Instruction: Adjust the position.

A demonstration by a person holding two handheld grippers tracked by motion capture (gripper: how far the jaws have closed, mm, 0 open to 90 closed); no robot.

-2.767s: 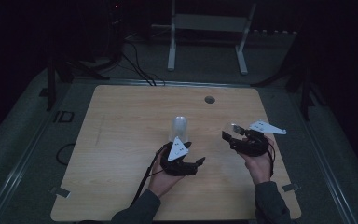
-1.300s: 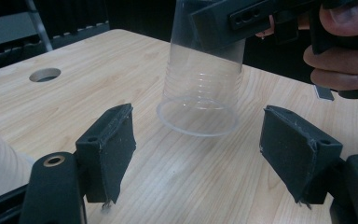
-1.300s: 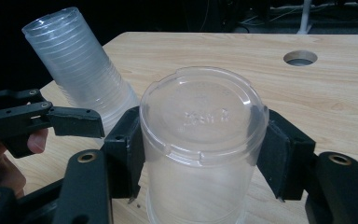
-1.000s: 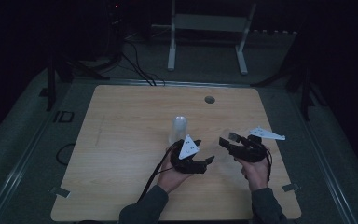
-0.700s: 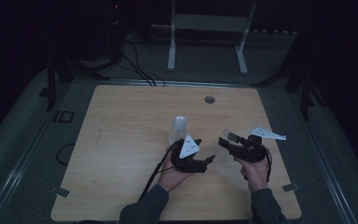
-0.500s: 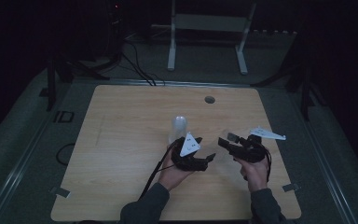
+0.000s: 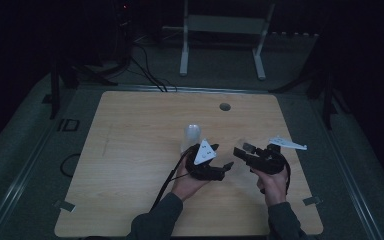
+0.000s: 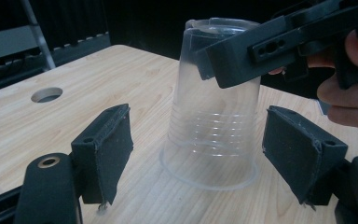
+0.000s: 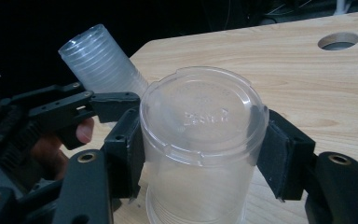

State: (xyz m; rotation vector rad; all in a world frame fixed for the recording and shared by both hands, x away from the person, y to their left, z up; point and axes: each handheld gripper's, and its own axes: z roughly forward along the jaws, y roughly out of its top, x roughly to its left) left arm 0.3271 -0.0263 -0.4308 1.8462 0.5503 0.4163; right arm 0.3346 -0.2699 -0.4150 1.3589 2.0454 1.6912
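Observation:
A clear plastic cup (image 8: 212, 116) stands upside down on the wooden table (image 7: 130, 150). My right gripper (image 9: 200, 140) is shut on it just under its upturned bottom, a pad against each side. Its fingers (image 8: 247, 58) cross the cup's top in the left gripper view. My left gripper (image 8: 196, 140) is open, and its pads flank the cup's rim without touching it. In the high view the left gripper (image 7: 223, 156) and right gripper (image 7: 243, 150) face each other near the table's front right. A stack of clear cups (image 7: 191, 135) (image 9: 100, 60) stands just behind the left gripper.
A round hole (image 7: 224, 106) is cut in the table near its far edge. Beyond the table stand a white frame (image 7: 220, 30) and loose cables (image 7: 145, 70) on the dark floor. The person's forearms come in from the near edge.
My left gripper has moved right, away from the cup stack, to straddle the upside-down cup. The right gripper has shifted slightly toward the near edge with the cup.

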